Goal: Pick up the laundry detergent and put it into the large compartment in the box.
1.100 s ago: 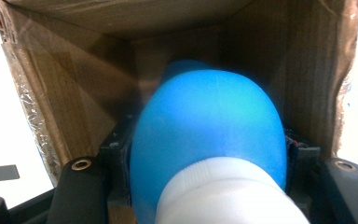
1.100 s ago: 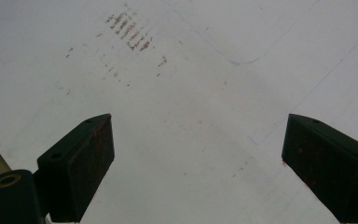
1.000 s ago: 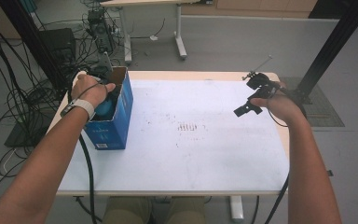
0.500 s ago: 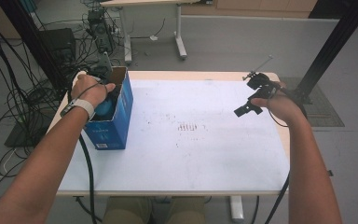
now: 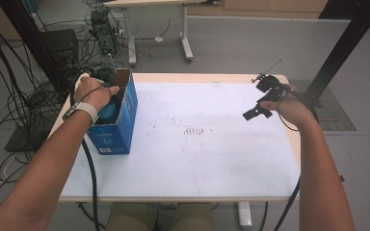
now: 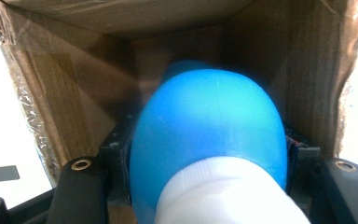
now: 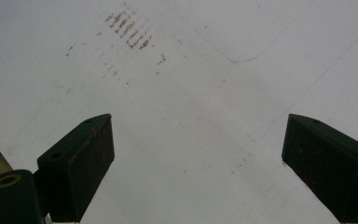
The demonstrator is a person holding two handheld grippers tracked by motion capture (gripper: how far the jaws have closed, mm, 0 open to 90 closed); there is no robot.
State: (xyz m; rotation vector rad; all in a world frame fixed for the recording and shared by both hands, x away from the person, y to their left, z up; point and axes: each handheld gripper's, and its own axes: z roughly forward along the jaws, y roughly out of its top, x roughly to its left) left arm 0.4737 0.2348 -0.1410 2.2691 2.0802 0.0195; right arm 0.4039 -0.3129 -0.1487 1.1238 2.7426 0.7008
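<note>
- Where the black jaws of the left gripper (image 6: 205,186) meet their load, they are clamped on a blue bottle (image 6: 205,126) with a white cap (image 6: 228,191), one pad against each flank.
- Smooth, rounded, glossy plastic makes up the bottle, which sits down inside an open cardboard box (image 6: 65,93) with rough brown inner walls and shiny tape along one edge.
- From the high view, that box (image 5: 120,125) is blue outside and stands at the left side of the table (image 5: 197,163), with the left gripper (image 5: 107,98) reaching into its top.
- Judging by this, the step in hand is either lifting the bottle out or setting it in; a lift calls for a straight pull upward, clear of the cardboard walls.
- Over at the far right of the table, the right gripper (image 5: 259,107) hovers with its jaws wide apart and nothing between them.
- Beneath it lies a flat white table surface (image 7: 191,93), matte, marked with small rusty streaks.
</note>
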